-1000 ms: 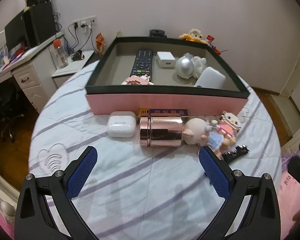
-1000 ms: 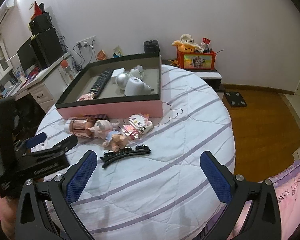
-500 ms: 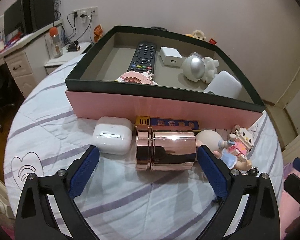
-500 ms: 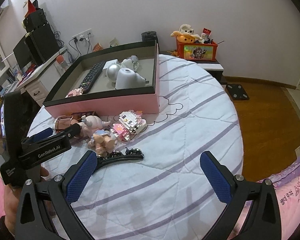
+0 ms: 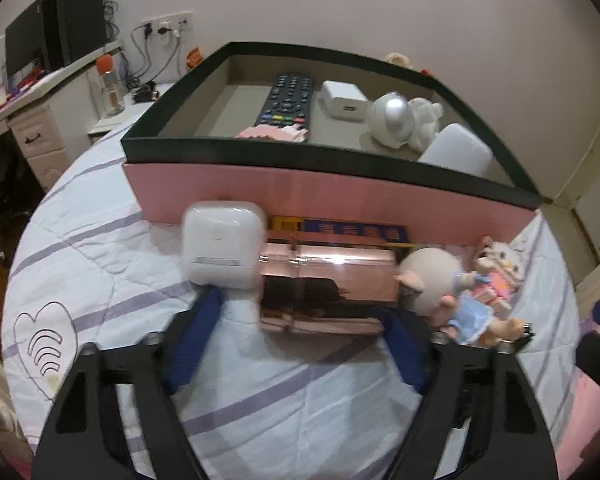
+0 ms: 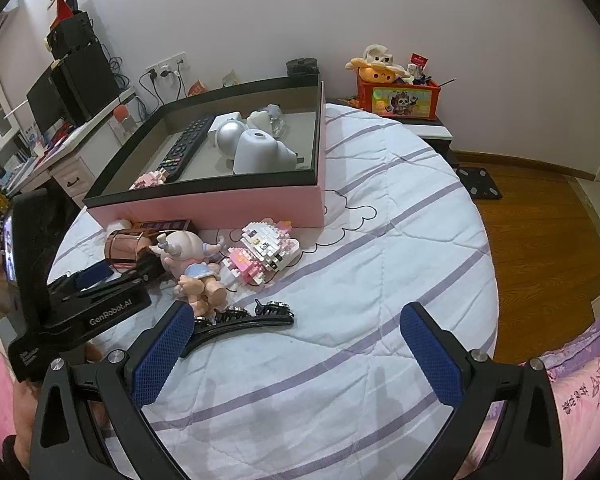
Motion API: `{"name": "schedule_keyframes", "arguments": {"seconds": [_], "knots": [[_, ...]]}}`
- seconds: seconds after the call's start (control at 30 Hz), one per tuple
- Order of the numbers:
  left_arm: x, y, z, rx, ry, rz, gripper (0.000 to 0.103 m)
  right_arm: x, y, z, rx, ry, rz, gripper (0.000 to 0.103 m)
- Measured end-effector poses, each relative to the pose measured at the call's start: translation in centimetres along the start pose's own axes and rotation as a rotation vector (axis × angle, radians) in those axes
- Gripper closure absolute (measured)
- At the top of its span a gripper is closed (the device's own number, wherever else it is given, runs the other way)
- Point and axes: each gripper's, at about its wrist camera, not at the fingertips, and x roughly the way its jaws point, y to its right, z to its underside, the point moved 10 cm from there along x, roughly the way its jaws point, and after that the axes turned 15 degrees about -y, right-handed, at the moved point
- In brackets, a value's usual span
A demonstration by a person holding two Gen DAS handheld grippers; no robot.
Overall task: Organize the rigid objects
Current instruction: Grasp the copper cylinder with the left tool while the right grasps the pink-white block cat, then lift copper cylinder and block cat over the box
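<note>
The shiny rose-gold metal cylinder [image 5: 326,286] lies on its side on the round bed's white quilt with lilac stripes [image 5: 284,396], just in front of the pink box with a black rim [image 5: 332,192]. The left tongs [image 5: 300,334] reach in low over the quilt, their blue-padded fingers [image 5: 198,334] spread wide on either side of the cylinder's near face; whether they touch it, the blur hides. The white rounded earbud case [image 5: 220,246] sits at the cylinder's ten o'clock, touching it, and looks tipped up. At three o'clock lies a pale-headed pig doll in a blue dress [image 5: 456,300], then a pink-and-white brick-built cat figure [image 5: 500,276].

The right tongs [image 6: 296,350] hover over the quilt, wide open, holding nothing, with a black toothed hair clip [image 6: 240,320] just beyond the left finger. This view alone shows the left tool's black body at nine o'clock and the red toy crate [image 6: 400,98] past the bed at one o'clock. Inside the box, both views show a black remote control [image 5: 286,98] and a silver ball [image 5: 392,120].
</note>
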Motion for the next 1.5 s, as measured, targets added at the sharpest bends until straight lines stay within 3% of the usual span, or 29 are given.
{"name": "schedule_keyframes", "arguments": {"seconds": [0.03, 0.37, 0.6, 0.7, 0.77, 0.83, 1.23, 1.5], "knots": [[-0.2, 0.2, 0.0, 0.006, 0.0, 0.009, 0.047, 0.1, 0.0, -0.1, 0.001, 0.0, 0.002, 0.0], [-1.9, -0.4, 0.9, 0.008, 0.02, 0.033, 0.048, 2.2, 0.6, -2.6, 0.036, -0.001, 0.007, 0.0], [-3.7, -1.5, 1.5, 0.003, 0.039, 0.028, 0.048, 6.1, -0.9, -4.4, 0.016, -0.047, 0.005, 0.001], [-4.2, -2.1, 1.4, 0.0, 0.047, 0.022, 0.048, 7.5, -1.3, -4.2, -0.002, -0.062, 0.025, 0.015], [-4.5, -2.4, 1.4, -0.003, 0.051, 0.022, 0.048, 7.8, -1.4, -4.3, -0.02, -0.049, 0.062, 0.032], [-4.7, -2.5, 1.4, -0.005, 0.055, 0.022, 0.048, 7.5, -1.6, -4.3, -0.034, -0.04, 0.061, 0.041], [-7.2, -2.4, 1.1, 0.015, 0.091, 0.03, 0.048, 3.3, -2.0, -3.5, -0.05, 0.018, -0.006, 0.041], [-9.9, -1.4, -2.5, 0.046, 0.141, 0.033, 0.048, -1.1, -4.0, -5.9, -0.104, 0.093, -0.045, 0.041]]}}
